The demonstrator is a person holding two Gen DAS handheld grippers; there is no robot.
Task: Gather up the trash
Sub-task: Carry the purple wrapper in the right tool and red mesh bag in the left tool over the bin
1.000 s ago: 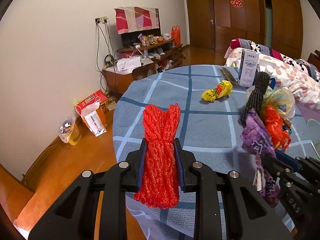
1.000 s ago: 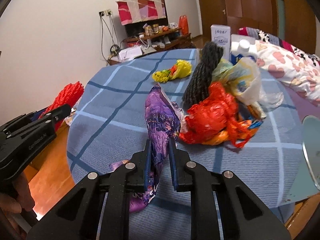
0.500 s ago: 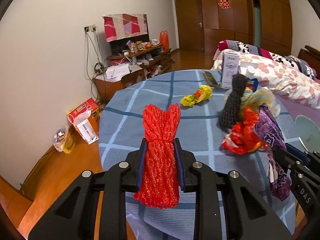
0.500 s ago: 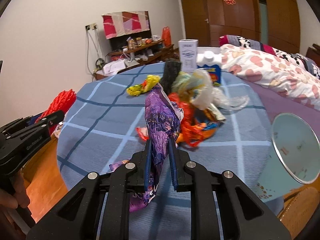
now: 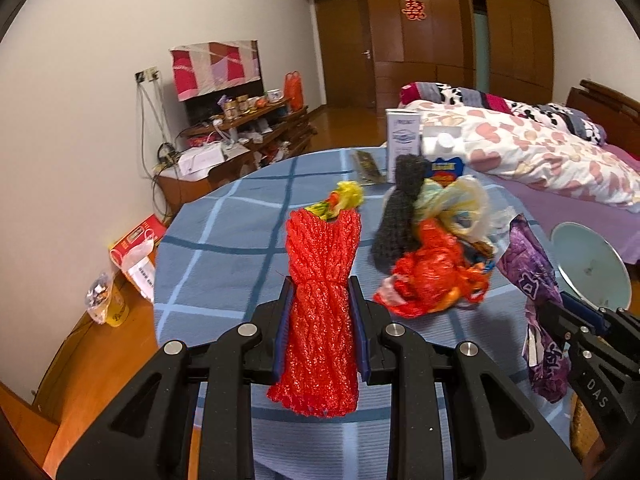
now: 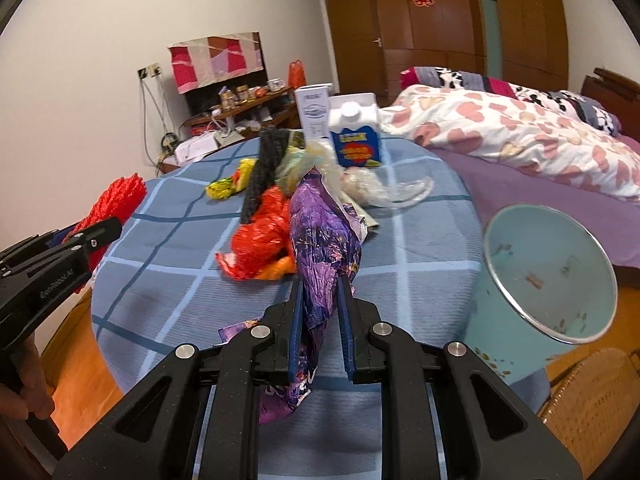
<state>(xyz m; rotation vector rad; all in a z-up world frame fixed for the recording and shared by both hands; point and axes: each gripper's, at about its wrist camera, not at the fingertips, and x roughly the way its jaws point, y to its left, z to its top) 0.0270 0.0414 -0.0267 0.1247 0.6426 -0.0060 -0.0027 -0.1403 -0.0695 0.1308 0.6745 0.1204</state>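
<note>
I'm swinging both loads rightward, left gripper (image 5: 320,328) clamping the red net (image 5: 322,280), right gripper (image 6: 318,324) clamping the purple wrapper (image 6: 324,240), as the bin (image 6: 548,272) is coming into reach beside the table (image 6: 424,216).

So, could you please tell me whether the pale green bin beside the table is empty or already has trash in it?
Nearly empty: the pale green bin shows only small scraps and specks on its inner wall, no bags or wrappers.

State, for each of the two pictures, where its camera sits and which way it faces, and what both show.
Left wrist: behind the left tool, which grips red mesh netting, facing the table; right tool at the right edge.
Right wrist: behind the right tool, which grips a purple wrapper, facing the bin; a hand at left.
Shared: table, trash pile, bed.
</note>
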